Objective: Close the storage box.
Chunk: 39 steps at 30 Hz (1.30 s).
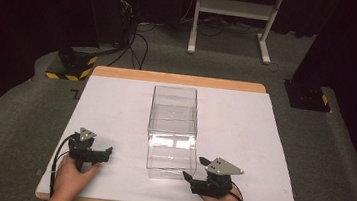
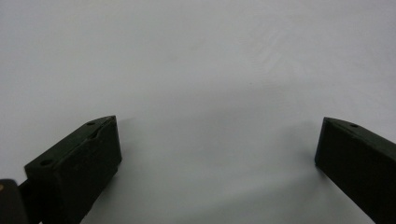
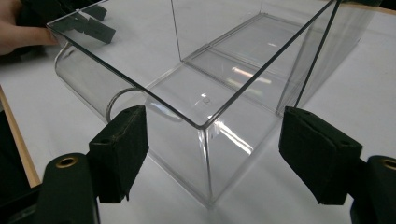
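The right claw (image 3: 212, 154) stands wide around a near corner of the empty clear box (image 1: 173, 130); the left claw (image 2: 217, 154) gapes wide over bare bench (image 1: 116, 104).

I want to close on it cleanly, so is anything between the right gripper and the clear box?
Nothing visible. The right gripper faces a near corner of the clear box, its jaws apart on either side of that corner and not pressing it. Between them lies only the white table cover.

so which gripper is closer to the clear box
Right. The right gripper sits just off the clear box's near corner, jaws open toward it. The left gripper rests farther off to the box's left, open over the white table cover.
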Each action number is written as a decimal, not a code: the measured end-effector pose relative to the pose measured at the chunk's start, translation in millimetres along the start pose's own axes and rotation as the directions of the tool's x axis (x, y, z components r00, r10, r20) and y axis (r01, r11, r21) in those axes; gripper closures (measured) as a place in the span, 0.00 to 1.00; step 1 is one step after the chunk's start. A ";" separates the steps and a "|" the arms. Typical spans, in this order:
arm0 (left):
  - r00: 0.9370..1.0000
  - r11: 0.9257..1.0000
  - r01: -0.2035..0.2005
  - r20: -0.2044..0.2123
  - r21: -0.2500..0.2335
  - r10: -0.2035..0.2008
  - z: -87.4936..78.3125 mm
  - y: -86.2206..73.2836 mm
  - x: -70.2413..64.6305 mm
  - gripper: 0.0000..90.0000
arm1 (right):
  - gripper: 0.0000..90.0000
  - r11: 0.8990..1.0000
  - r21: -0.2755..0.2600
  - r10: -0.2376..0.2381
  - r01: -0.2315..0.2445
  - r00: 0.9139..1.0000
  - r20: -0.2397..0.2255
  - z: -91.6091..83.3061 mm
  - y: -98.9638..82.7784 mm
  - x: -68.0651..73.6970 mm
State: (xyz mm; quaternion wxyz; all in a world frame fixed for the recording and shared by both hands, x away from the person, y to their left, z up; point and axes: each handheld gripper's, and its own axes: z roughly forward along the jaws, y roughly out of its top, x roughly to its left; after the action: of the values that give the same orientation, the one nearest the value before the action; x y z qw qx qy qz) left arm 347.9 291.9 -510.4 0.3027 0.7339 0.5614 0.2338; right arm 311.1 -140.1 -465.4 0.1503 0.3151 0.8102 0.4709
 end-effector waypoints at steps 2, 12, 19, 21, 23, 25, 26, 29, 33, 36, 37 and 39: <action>1.000 1.000 0.000 0.000 0.000 0.000 0.0 0.0 0.0 0.01 | 0.27 1.000 0.003 0.003 -0.003 1.000 0.002 1.6 -0.1 -0.7; 1.000 1.000 0.001 0.000 0.000 -0.001 0.0 0.0 0.0 0.01 | 0.24 1.000 -0.006 0.006 -0.006 1.000 0.021 5.0 0.8 -0.9; 1.000 1.000 0.001 0.001 0.001 -0.001 0.0 0.0 0.0 0.01 | 0.22 1.000 -0.001 0.008 -0.008 1.000 0.026 7.6 1.7 -0.1; 1.000 1.000 0.001 0.001 0.000 -0.001 0.0 0.0 0.1 0.01 | 0.21 1.000 0.009 0.001 -0.002 0.999 0.033 8.4 2.5 -0.5; 1.000 1.000 0.001 0.001 0.001 -0.001 0.0 0.0 0.0 0.01 | 0.21 1.000 0.008 0.016 -0.016 0.999 0.039 8.6 2.8 -1.3; 1.000 1.000 0.000 0.000 0.000 0.000 0.0 0.0 0.0 0.01 | 0.21 1.000 0.003 0.019 -0.019 0.999 0.042 9.0 3.4 -2.0; 1.000 1.000 0.000 0.000 0.000 0.000 0.0 0.0 0.0 0.01 | 0.21 1.000 0.003 0.019 -0.019 0.999 0.047 9.2 3.7 -2.0; 1.000 1.000 0.000 0.000 0.000 0.000 0.0 0.0 0.0 0.01 | 0.21 1.000 0.004 0.020 -0.021 0.999 0.049 10.2 4.7 -3.2; 1.000 1.000 0.001 0.000 0.000 -0.001 0.0 0.0 -0.1 0.01 | 0.19 1.000 -0.002 0.024 -0.024 0.998 0.058 12.2 6.6 -4.4; 1.000 1.000 0.000 0.000 0.000 0.000 0.0 0.0 0.0 0.01 | 0.18 1.000 -0.004 0.029 -0.029 0.998 0.061 14.6 7.8 -5.3; 1.000 1.000 0.000 0.000 0.000 0.000 0.0 0.0 0.0 0.01 | 0.17 1.000 -0.002 0.030 -0.030 0.998 0.062 15.4 8.1 -5.5; 1.000 1.000 0.000 0.000 0.000 0.000 0.0 0.0 0.0 0.01 | 0.17 1.000 -0.003 0.030 -0.030 0.997 0.064 16.7 9.1 -5.9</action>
State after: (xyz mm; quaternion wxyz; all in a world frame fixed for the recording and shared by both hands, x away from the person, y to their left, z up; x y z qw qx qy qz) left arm 347.8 291.9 -510.4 0.3028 0.7339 0.5613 0.2337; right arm 327.9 -129.5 -466.5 0.1694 0.3421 0.7997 0.4634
